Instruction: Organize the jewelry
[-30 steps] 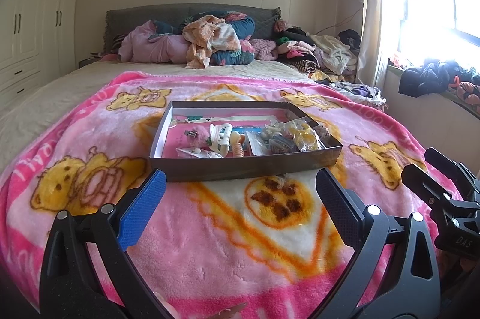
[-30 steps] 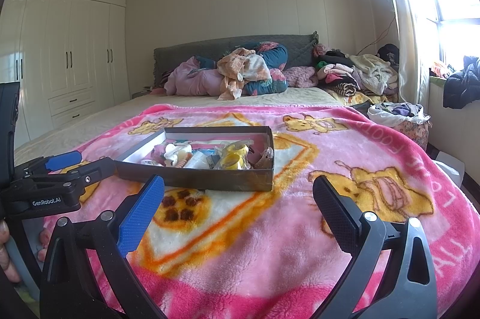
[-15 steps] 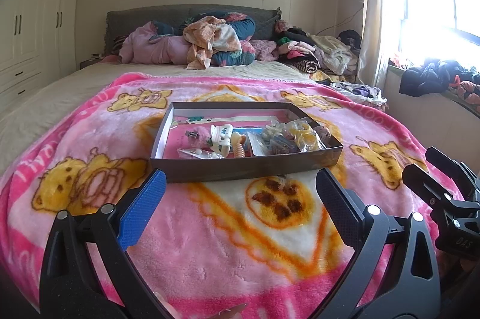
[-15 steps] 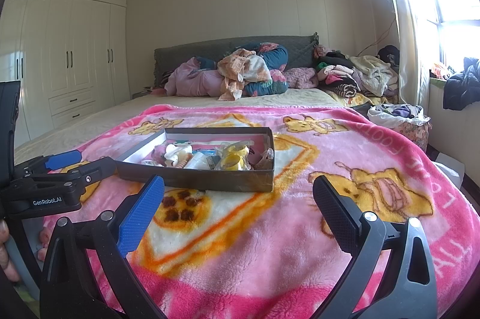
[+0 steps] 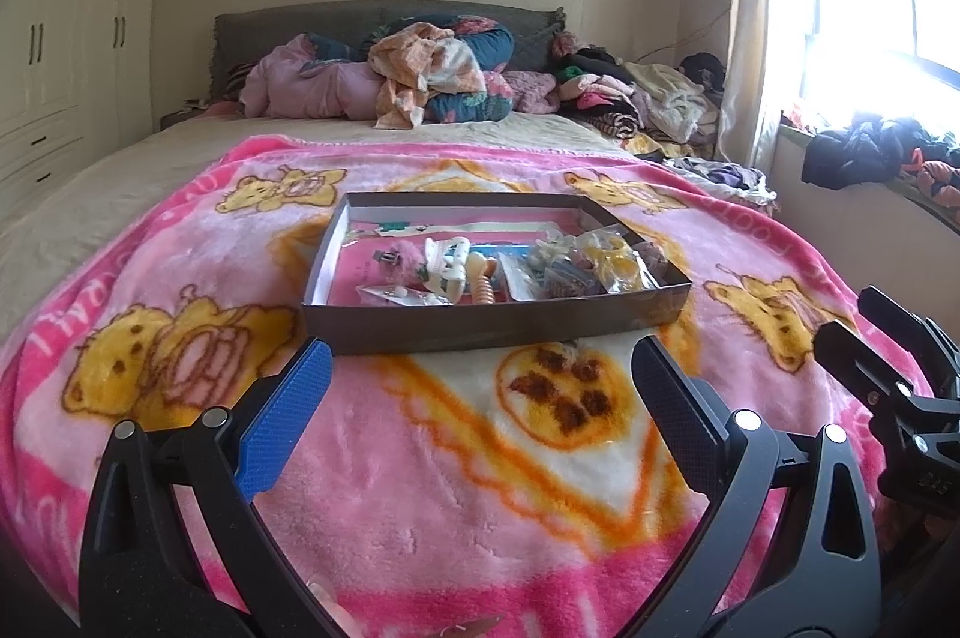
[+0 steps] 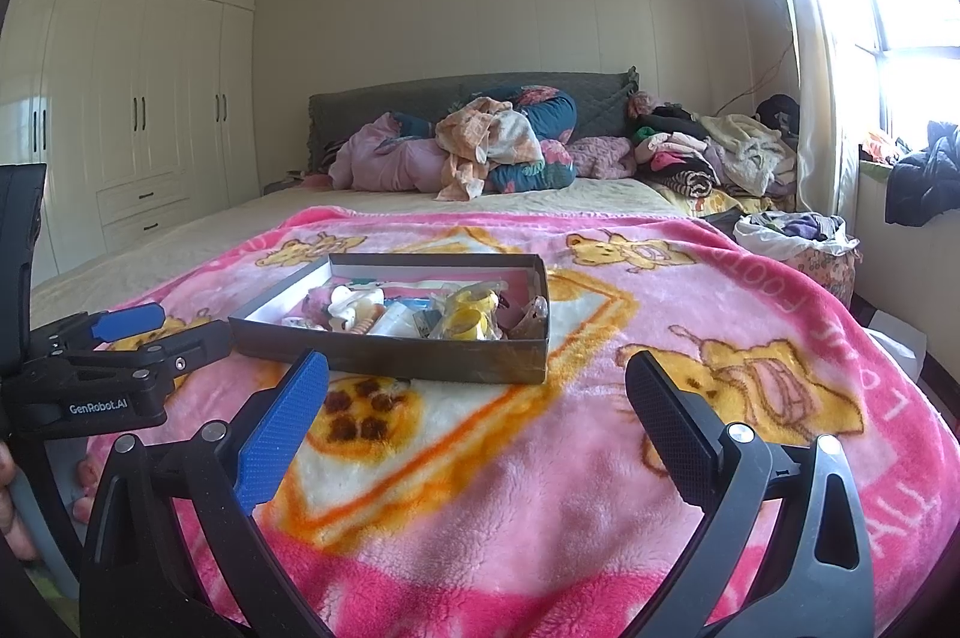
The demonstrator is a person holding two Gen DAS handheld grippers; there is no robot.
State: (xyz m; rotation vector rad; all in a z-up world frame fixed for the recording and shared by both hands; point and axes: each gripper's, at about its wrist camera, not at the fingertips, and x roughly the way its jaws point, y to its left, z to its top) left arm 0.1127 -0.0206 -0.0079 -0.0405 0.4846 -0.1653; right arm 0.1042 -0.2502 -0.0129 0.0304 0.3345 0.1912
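Both grippers are just hovering low over the pink bear blanket [image 5: 180, 242], on the near side of the jewelry box [image 5: 480, 323], pointed toward it and level with each other.

The left gripper [image 5: 480, 386] has its jaws spread wide, nothing between them, not touching anything. Its tips sit just short of the box's front wall, so the box shows right through the gap. In the right wrist view the same tool [image 6: 129, 332] pokes in from the left side of the box, and a bit of the person's hand [image 6: 9, 506] shows at the edge behind it.

The right gripper [image 6: 477, 398] is spread just as wide and also empty. It sits a little further back and off toward the box's right front corner. From the left wrist view you only catch its black tips [image 5: 864, 332], off to the right of the box.

The box is a shallow dark cardboard tray sitting flat on the blanket, ahead of both tools. Inside is a jumble: a white hair clip [image 5: 447, 260], an orange coil thing [image 5: 483, 287], yellow pieces in clear plastic bags [image 5: 618, 260], and a small card with studs [image 5: 399, 293] near the front wall. Too cluttered to make out more.

Past the box, up by the headboard, there's a heap of clothes [image 5: 432, 74].
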